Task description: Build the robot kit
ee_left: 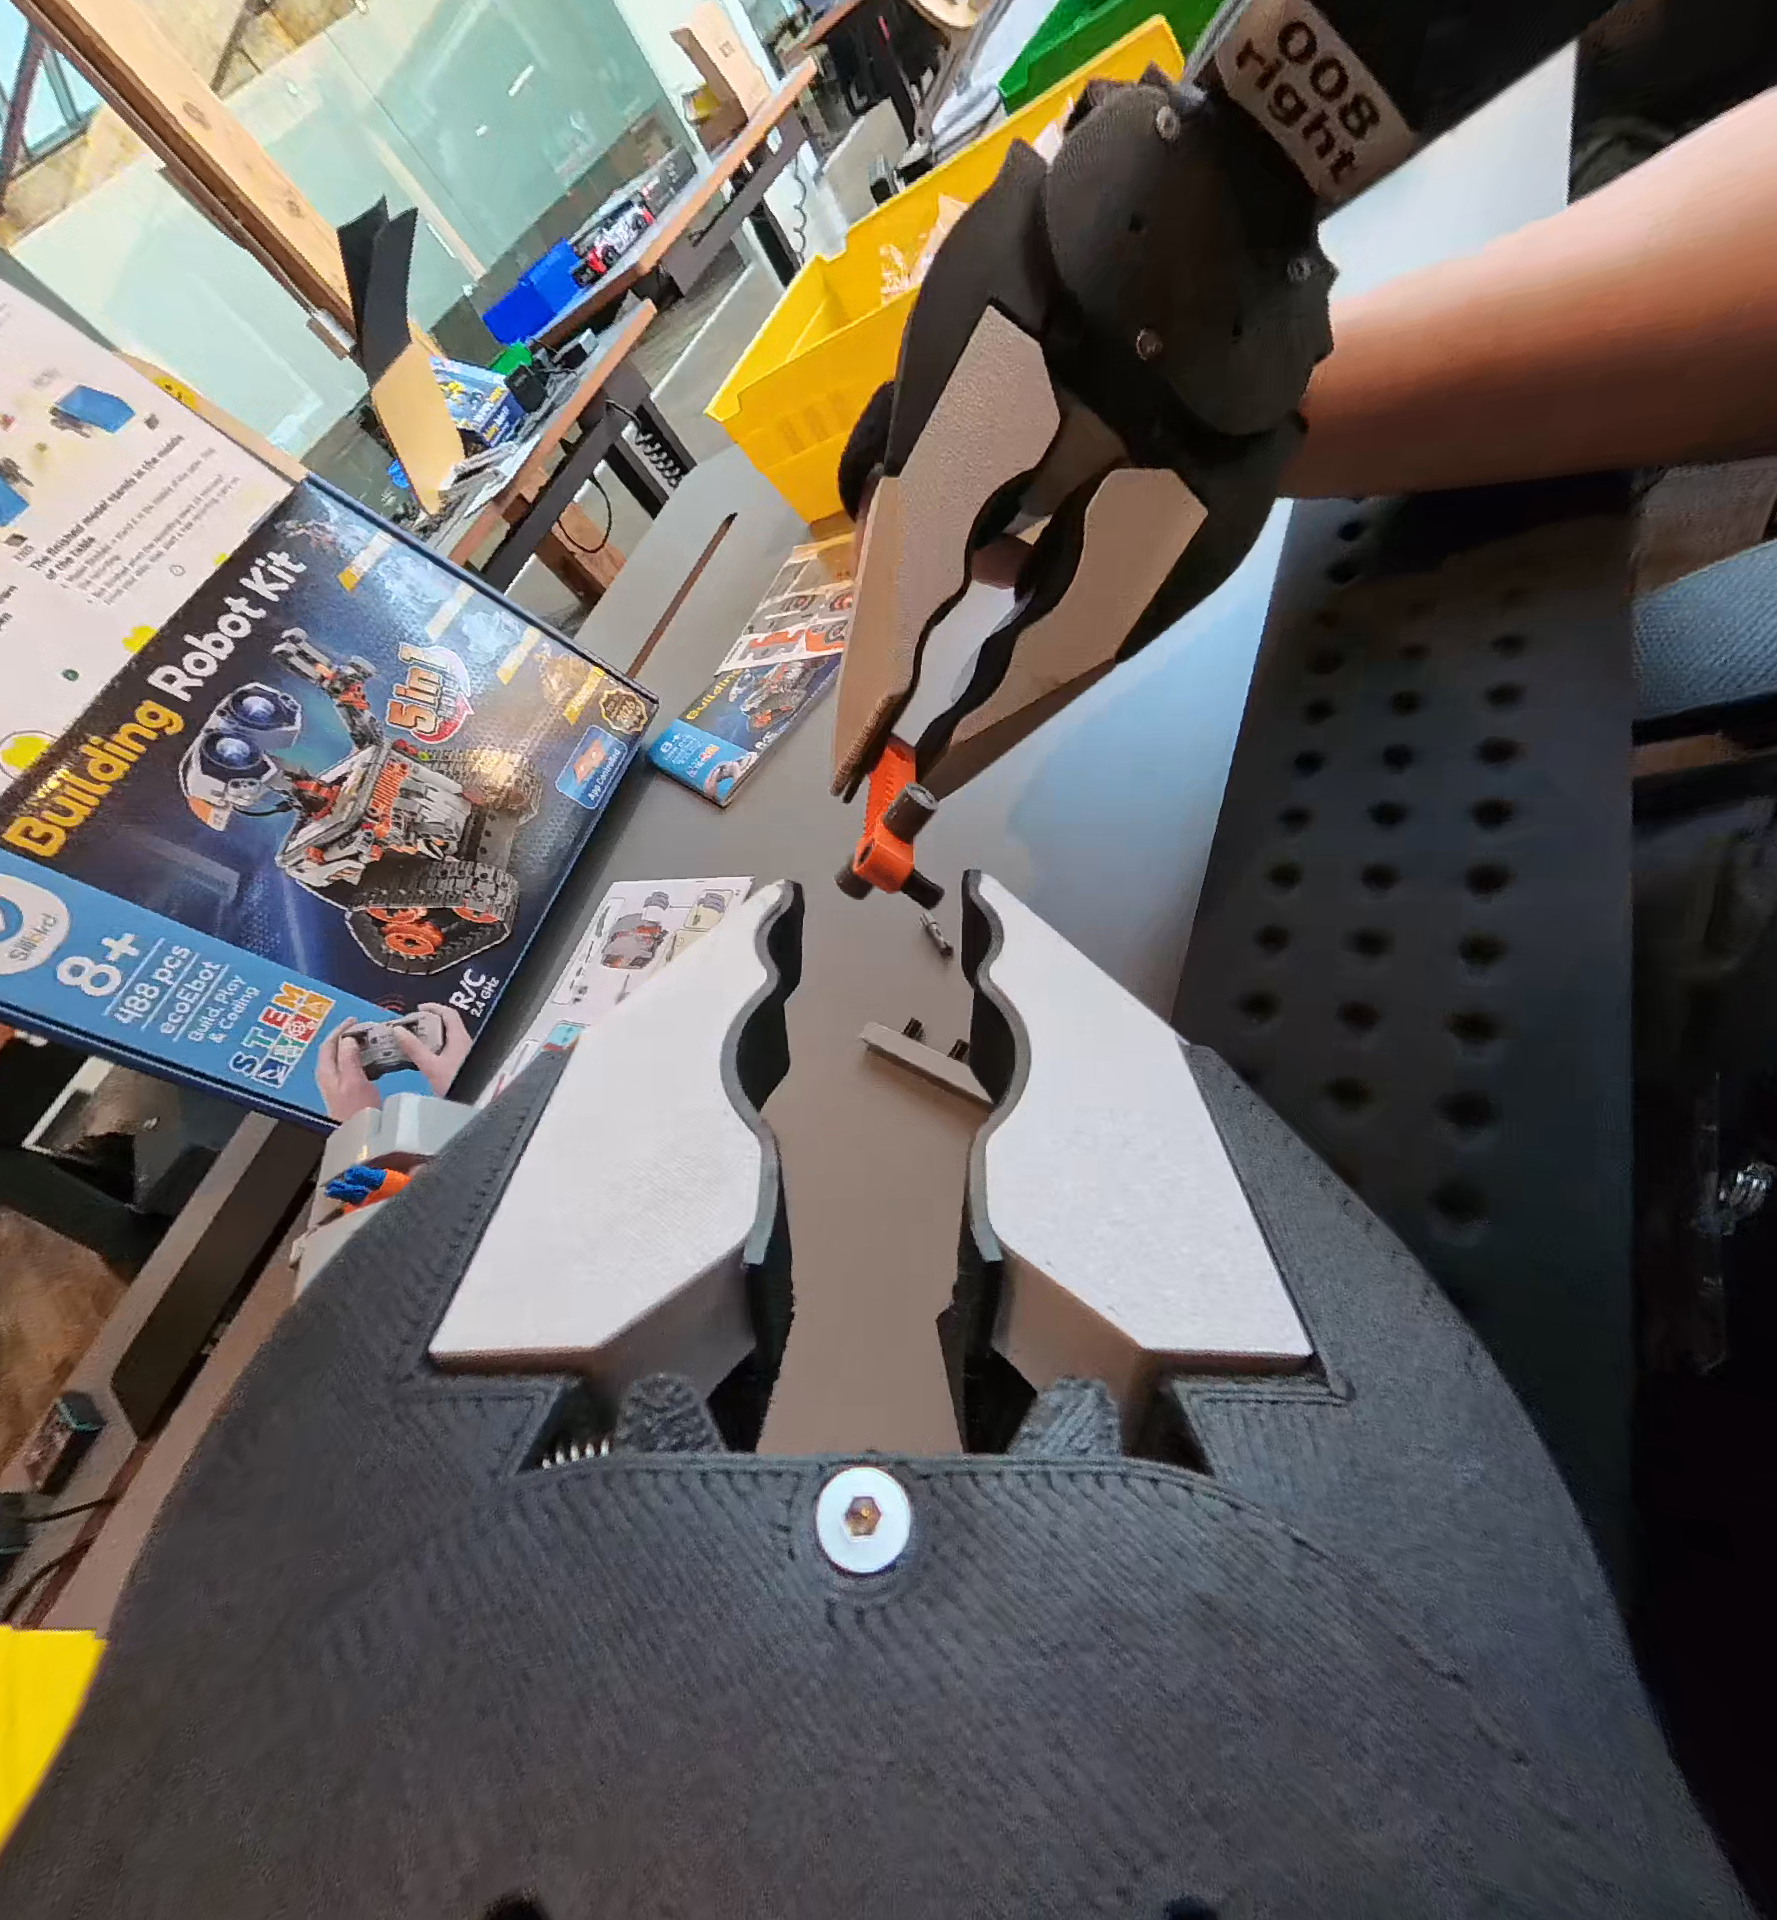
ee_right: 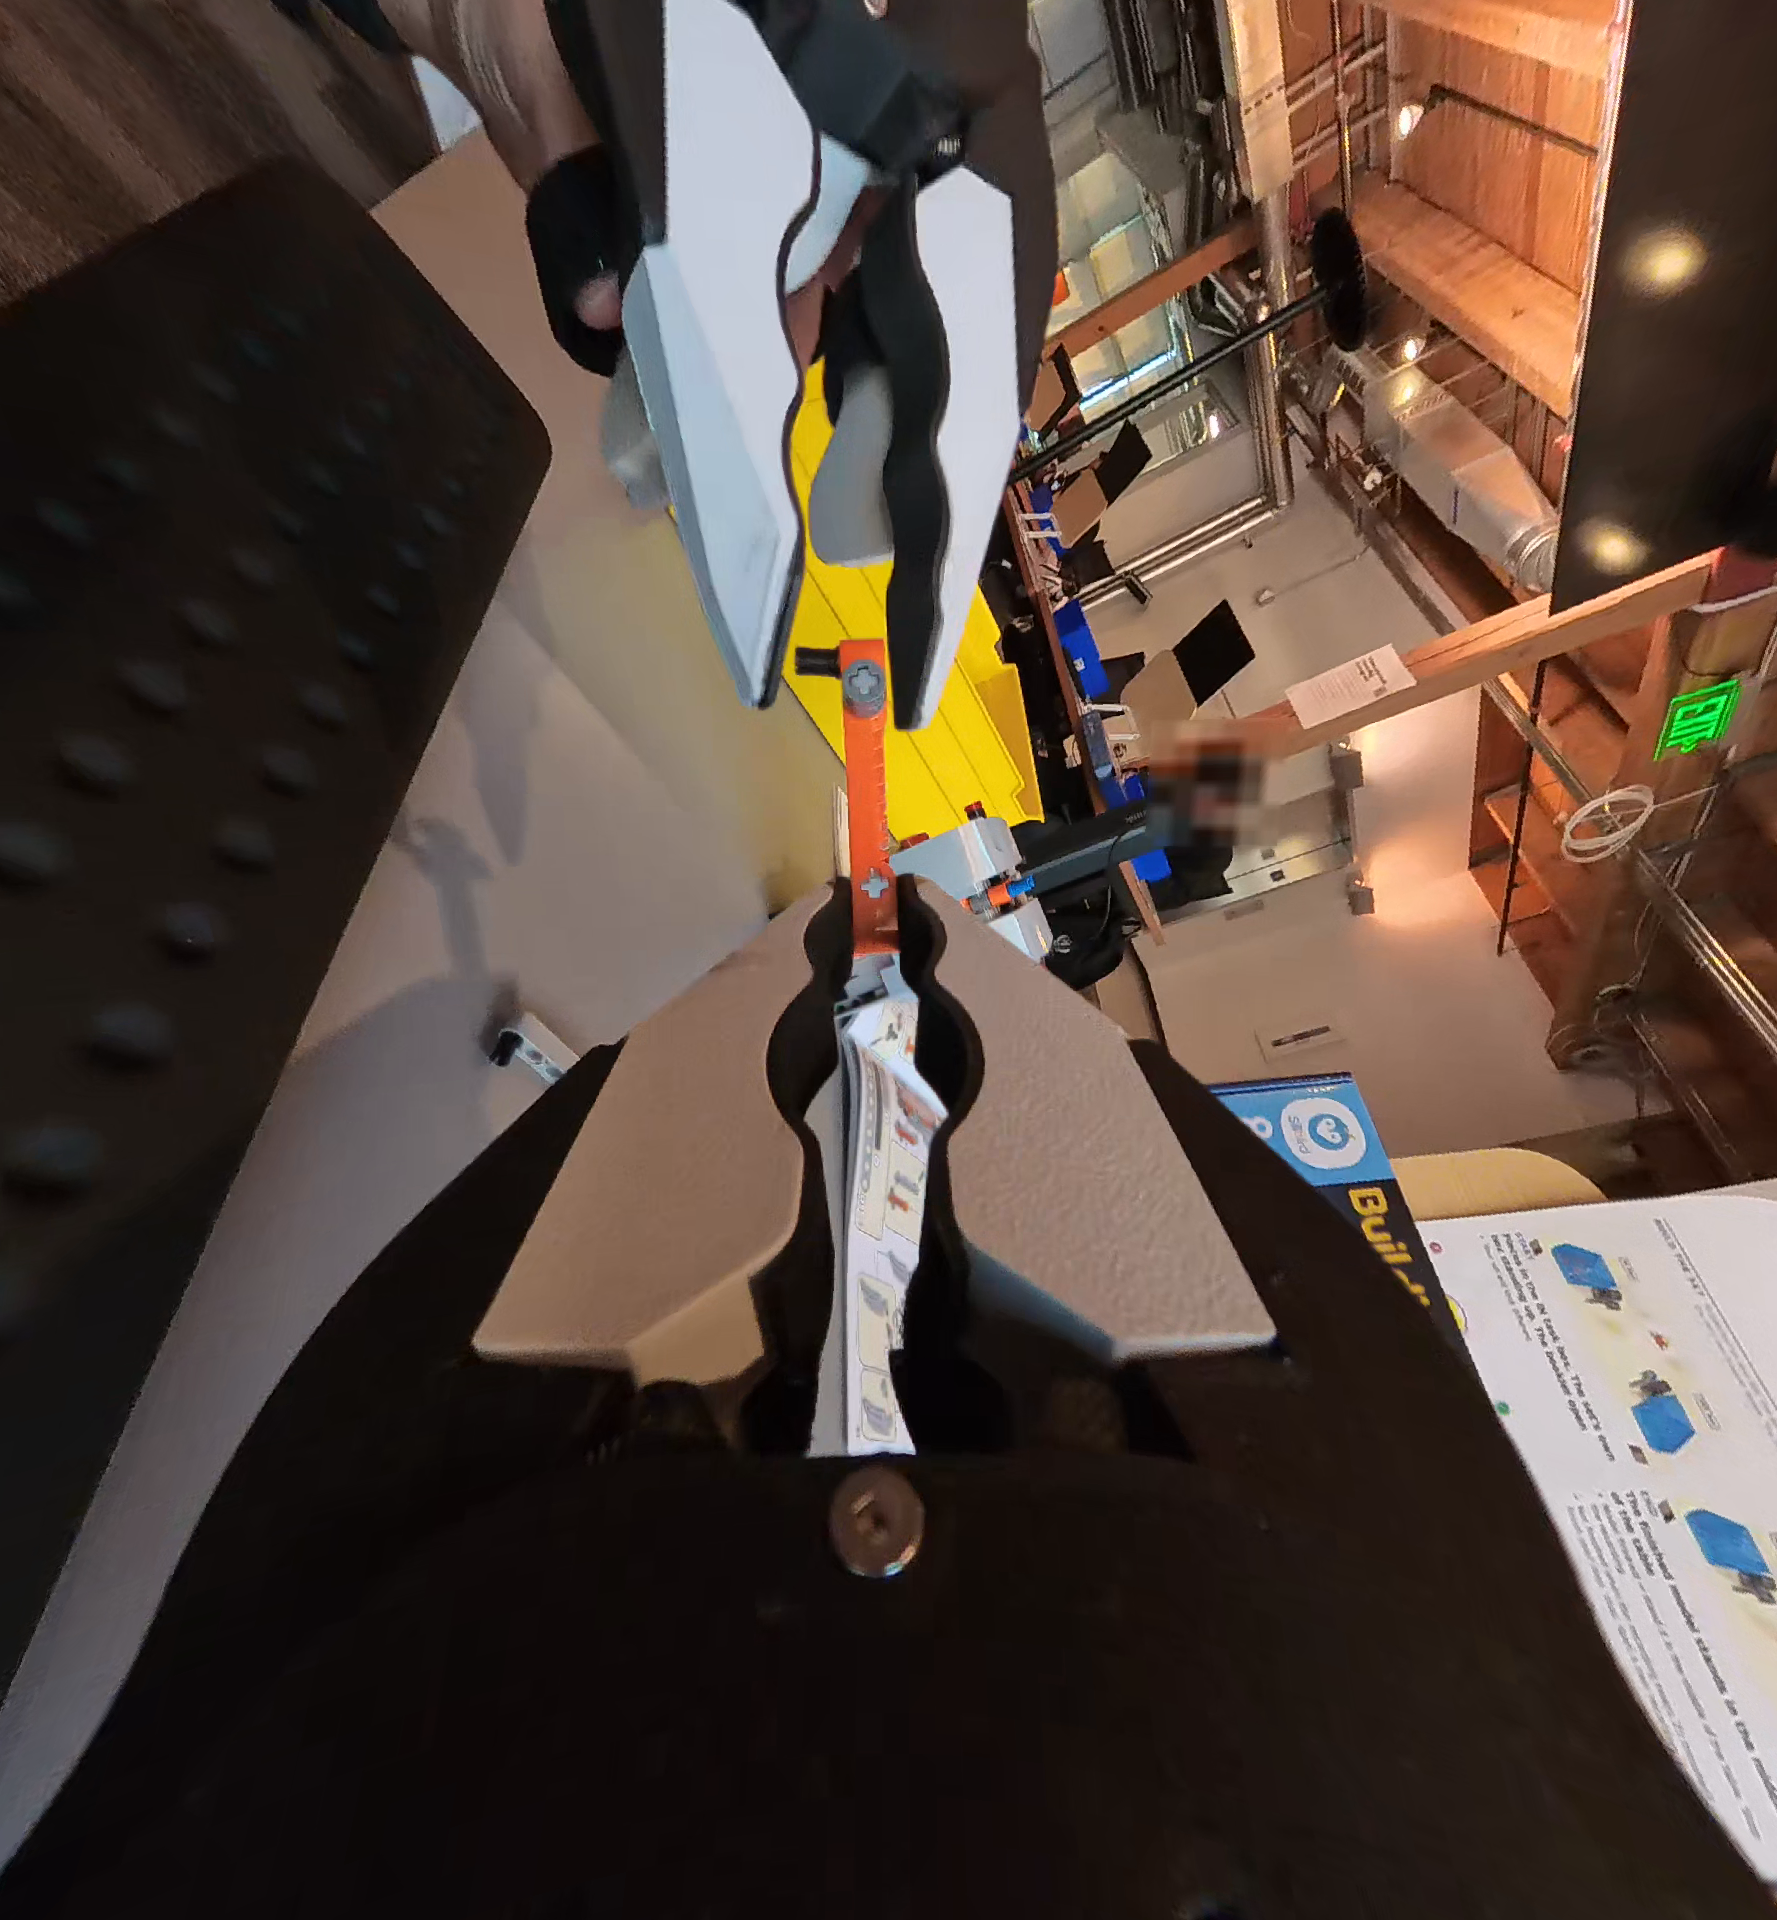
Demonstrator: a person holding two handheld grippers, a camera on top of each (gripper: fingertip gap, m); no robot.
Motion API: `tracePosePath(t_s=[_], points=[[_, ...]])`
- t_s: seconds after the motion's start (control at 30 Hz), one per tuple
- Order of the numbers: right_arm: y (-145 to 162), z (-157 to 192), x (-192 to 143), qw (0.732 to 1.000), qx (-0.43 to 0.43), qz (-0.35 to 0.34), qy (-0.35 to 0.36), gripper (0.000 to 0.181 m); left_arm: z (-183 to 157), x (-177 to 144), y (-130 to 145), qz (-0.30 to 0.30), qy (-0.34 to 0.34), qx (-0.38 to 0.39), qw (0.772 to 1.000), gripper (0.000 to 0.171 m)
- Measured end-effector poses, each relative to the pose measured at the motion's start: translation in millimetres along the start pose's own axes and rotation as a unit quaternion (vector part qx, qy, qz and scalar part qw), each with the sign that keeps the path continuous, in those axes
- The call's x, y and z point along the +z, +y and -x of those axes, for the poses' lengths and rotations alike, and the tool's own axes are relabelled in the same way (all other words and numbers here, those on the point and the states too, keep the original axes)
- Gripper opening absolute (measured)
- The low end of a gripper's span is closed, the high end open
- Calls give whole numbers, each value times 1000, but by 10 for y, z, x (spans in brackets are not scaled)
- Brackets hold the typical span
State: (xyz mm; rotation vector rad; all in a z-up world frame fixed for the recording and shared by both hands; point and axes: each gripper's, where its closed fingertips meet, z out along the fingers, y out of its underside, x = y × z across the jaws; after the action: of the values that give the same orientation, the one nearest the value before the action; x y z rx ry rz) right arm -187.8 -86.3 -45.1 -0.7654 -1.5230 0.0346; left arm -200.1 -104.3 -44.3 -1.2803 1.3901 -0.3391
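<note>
My right gripper (ee_right: 879, 899) is shut on one end of an orange building beam (ee_right: 868, 790) and holds it above the grey table (ee_right: 593, 790). The beam carries a grey cross pin (ee_right: 863, 686) and a black pin at its far end. In the left wrist view the right gripper (ee_left: 894, 774) comes in from the upper right with the orange beam (ee_left: 886, 821) and its black pins. My left gripper (ee_left: 882, 904) is open and empty, its fingertips just short of the beam. Seen from the right wrist, the left gripper (ee_right: 837, 707) straddles the beam's far end, and I cannot tell whether it touches it.
A grey beam with black pins (ee_left: 920, 1060) and a small loose pin (ee_left: 934, 930) lie on the table (ee_left: 863, 1299). A robot kit box (ee_left: 271, 790), booklets (ee_left: 759, 707), a printed sheet (ee_left: 53, 499) and a grey module (ee_left: 375, 1153) are at the left. Yellow bins (ee_left: 832, 343) stand behind, and a black perforated chair (ee_left: 1403, 935) is at the right. Less than 4 cm separates the two grippers' tips.
</note>
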Motion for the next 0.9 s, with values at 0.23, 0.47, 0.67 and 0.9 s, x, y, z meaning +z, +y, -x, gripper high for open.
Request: tracePosePath(t_s=[0.23, 0.47, 0.67, 0.9], points=[[18, 9, -14, 1000, 17, -2, -9, 7, -53, 36, -24, -4, 14, 4, 1000, 26], [4, 2, -18, 1000, 27, -8, -10, 7, -44, 8, -40, -9, 5, 9, 1000, 21], [38, 33, 2, 999, 30, -2, -18, 7, -56, 6, 10, -1, 1, 11, 1000, 21], [70, 145, 21, 989, 125, -5, -82, 7, -69, 1, 83, 26, 0, 35, 999, 19]])
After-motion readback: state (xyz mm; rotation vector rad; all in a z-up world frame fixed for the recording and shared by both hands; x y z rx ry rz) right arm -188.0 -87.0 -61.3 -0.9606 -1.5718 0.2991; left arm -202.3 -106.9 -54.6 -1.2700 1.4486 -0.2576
